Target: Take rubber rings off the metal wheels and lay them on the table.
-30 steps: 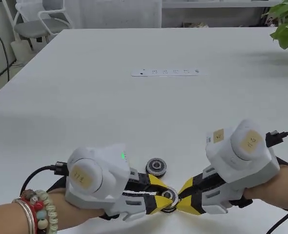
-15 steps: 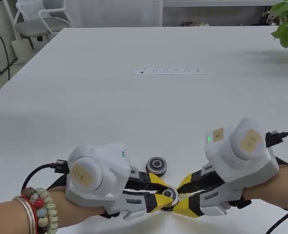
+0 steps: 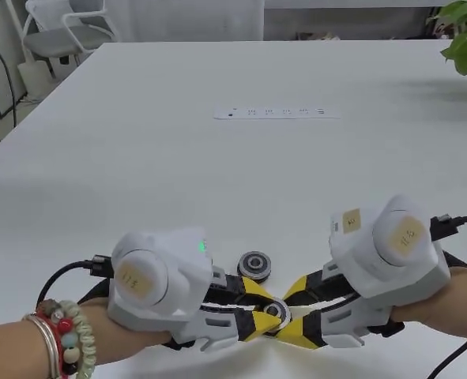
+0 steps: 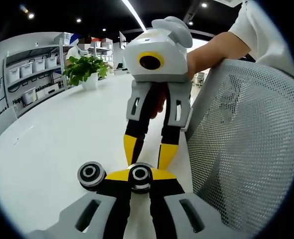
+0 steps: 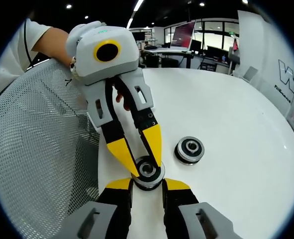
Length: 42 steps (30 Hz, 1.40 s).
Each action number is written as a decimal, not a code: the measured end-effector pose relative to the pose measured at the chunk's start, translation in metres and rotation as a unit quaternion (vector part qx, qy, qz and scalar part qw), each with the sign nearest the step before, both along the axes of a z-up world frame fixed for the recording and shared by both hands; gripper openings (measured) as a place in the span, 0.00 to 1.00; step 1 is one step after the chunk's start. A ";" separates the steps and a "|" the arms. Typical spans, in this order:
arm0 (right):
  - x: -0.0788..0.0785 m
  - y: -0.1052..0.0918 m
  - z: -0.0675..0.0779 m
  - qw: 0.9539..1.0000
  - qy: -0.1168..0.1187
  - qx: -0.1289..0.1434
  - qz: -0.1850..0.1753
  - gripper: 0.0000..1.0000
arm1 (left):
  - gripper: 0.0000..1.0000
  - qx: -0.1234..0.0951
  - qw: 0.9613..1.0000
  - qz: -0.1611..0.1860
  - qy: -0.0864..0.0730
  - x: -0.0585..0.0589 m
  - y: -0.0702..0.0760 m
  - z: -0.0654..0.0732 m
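Observation:
Near the table's front edge a small metal wheel with a black rubber ring (image 3: 274, 311) sits between both grippers. My left gripper (image 3: 258, 317) comes in from the left and is shut on the wheel (image 4: 140, 177). From the right, my right gripper (image 3: 291, 313) has its yellow jaws closed around the same wheel (image 5: 147, 171). In the left gripper view the right gripper (image 4: 147, 155) reaches down to the wheel's far rim. A second ringed wheel (image 3: 254, 264) lies flat just beyond them, untouched (image 5: 190, 150) (image 4: 91, 175).
A white power strip (image 3: 276, 114) lies at mid-table. A potted plant (image 3: 464, 39) stands at the far right and a chair (image 3: 63, 35) at the far left. A grey mesh chair back (image 5: 42, 149) is close behind the grippers.
The right gripper's jaws, closed to a point a second ago, have spread and now sit around the wheel. The left gripper has stayed put holding the wheel.

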State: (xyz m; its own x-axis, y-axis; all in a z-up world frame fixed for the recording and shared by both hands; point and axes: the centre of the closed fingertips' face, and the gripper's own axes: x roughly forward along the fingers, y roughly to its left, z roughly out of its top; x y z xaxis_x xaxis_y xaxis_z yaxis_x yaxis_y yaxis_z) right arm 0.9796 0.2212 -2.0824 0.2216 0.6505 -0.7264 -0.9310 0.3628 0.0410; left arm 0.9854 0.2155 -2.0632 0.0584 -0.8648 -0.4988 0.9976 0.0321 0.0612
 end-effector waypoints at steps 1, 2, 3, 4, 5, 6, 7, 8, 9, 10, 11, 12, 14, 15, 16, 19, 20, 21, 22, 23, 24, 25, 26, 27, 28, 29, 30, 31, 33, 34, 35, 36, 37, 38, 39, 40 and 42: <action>0.000 0.000 0.000 1.000 0.003 0.001 -0.002 0.20 | 0.09 0.000 1.000 0.000 0.000 0.000 0.000 0.000; -0.001 -0.002 0.000 1.000 0.006 0.001 -0.003 0.19 | 0.09 0.000 1.000 0.000 0.000 0.000 0.000 0.000; -0.001 -0.003 0.000 1.000 0.010 0.002 -0.004 0.17 | 0.09 0.000 1.000 0.000 0.000 0.000 0.000 0.000; -0.001 -0.006 -0.001 1.000 0.015 0.003 -0.009 0.16 | 0.09 0.000 1.000 0.000 0.000 0.000 0.000 0.000; -0.001 -0.006 -0.001 1.000 0.016 0.002 -0.009 0.14 | 0.09 -0.001 1.000 0.001 0.000 0.001 0.000 0.000; -0.002 -0.008 -0.002 1.000 0.014 -0.008 -0.005 0.09 | 0.09 -0.001 1.000 0.002 0.000 0.001 0.000 0.000; -0.002 -0.009 -0.002 1.000 0.008 -0.011 -0.002 0.05 | 0.09 0.000 1.000 0.006 0.001 0.002 0.001 0.000; -0.001 -0.009 -0.002 1.000 0.004 -0.015 -0.002 0.04 | 0.09 0.000 1.000 0.006 0.002 0.003 0.001 0.000; -0.001 -0.007 -0.002 1.000 0.010 -0.013 -0.005 0.04 | 0.09 0.000 1.000 0.007 0.003 0.003 0.002 0.000; -0.001 -0.008 -0.002 1.000 0.014 -0.014 -0.010 0.04 | 0.09 0.000 1.000 0.007 0.003 0.003 0.002 0.000; -0.001 -0.008 -0.002 1.000 0.018 -0.012 -0.014 0.05 | 0.09 0.000 1.000 0.008 0.003 0.003 0.002 0.000; 0.000 -0.009 -0.002 1.000 0.018 -0.011 -0.016 0.05 | 0.09 0.000 1.000 0.008 0.003 0.003 0.002 0.000; 0.000 -0.009 -0.001 0.999 0.024 0.001 -0.023 0.05 | 0.09 0.000 1.000 0.007 0.002 0.003 0.002 0.000; 0.001 -0.010 -0.001 0.999 0.027 0.002 -0.028 0.06 | 0.09 0.000 1.000 0.007 0.002 0.003 0.001 0.000; 0.000 -0.010 -0.001 0.999 0.027 0.002 -0.028 0.07 | 0.09 0.000 1.000 0.007 0.002 0.003 0.001 0.000; -0.003 -0.002 0.001 0.999 0.033 0.018 -0.025 0.20 | 0.09 0.000 1.000 0.006 0.002 0.003 0.001 0.000; -0.003 -0.001 0.002 0.999 0.030 0.017 -0.022 0.22 | 0.09 0.000 1.000 0.006 0.002 0.003 0.001 0.000; -0.002 0.000 0.000 0.999 0.023 0.011 -0.020 0.22 | 0.09 0.000 1.000 0.006 0.002 0.003 0.001 0.000; 0.000 0.000 -0.001 1.000 0.010 0.005 -0.016 0.22 | 0.09 0.000 1.000 0.006 0.002 0.003 0.001 0.000; 0.001 0.001 -0.002 1.000 0.006 0.005 -0.016 0.23 | 0.09 0.000 1.000 0.006 0.002 0.003 0.001 0.000; 0.001 0.002 -0.004 1.000 0.008 0.008 -0.018 0.25 | 0.09 0.000 1.000 0.006 0.002 0.003 0.001 0.000; 0.001 0.003 -0.005 1.000 0.010 0.008 -0.018 0.26 | 0.09 0.000 1.000 0.006 0.002 0.003 0.001 0.000; 0.000 0.003 -0.005 1.000 0.011 0.008 -0.017 0.26 | 0.09 0.000 1.000 0.006 0.001 0.003 0.001 0.000; 0.001 0.004 -0.004 1.000 0.004 0.011 -0.014 0.26 | 0.09 0.001 1.000 0.005 0.001 0.003 0.001 0.000; 0.002 0.004 -0.003 1.000 0.002 0.010 -0.014 0.26 | 0.09 0.000 1.000 0.005 0.001 0.003 0.001 0.000; 0.004 0.005 -0.002 1.000 -0.004 0.011 -0.018 0.26 | 0.09 0.000 1.000 0.005 0.001 0.003 0.001 0.000; 0.006 0.005 -0.001 1.000 -0.006 0.013 -0.020 0.28 | 0.09 0.000 1.000 0.005 0.001 0.003 0.001 0.000; 0.008 0.006 0.001 0.999 -0.009 0.021 -0.026 0.28 | 0.09 0.000 1.000 0.005 0.001 0.003 0.001 0.000; 0.004 0.006 0.001 0.999 0.001 0.024 -0.022 0.26 | 0.09 0.000 1.000 0.005 0.002 0.003 0.001 0.000; 0.003 0.007 0.001 0.999 0.002 0.025 -0.020 0.24 | 0.09 0.000 1.000 0.006 0.001 0.003 0.001 0.000; 0.004 0.005 0.000 1.000 -0.004 0.018 -0.013 0.24 | 0.09 0.000 1.000 0.005 0.001 0.003 0.001 0.000; 0.003 0.005 0.000 1.000 -0.004 0.015 -0.010 0.23 | 0.09 0.000 1.000 0.005 0.001 0.004 0.001 0.000; 0.003 0.005 0.000 1.000 -0.004 0.016 -0.011 0.23 | 0.09 0.000 1.000 0.006 0.002 0.004 0.001 0.000; 0.003 0.004 0.000 1.000 -0.004 0.015 -0.010 0.23 | 0.09 0.000 1.000 0.005 0.001 0.004 0.001 0.000; 0.003 0.004 0.000 1.000 -0.005 0.013 -0.007 0.23 | 0.09 -0.001 1.000 0.005 0.002 0.004 0.001 0.000; 0.002 0.003 0.000 1.000 -0.005 0.012 -0.004 0.22 | 0.09 -0.001 1.000 0.004 0.002 0.003 0.000 0.000; 0.002 0.002 0.000 1.000 -0.004 0.012 -0.002 0.22 | 0.09 -0.001 1.000 0.003 0.002 0.003 0.000 0.000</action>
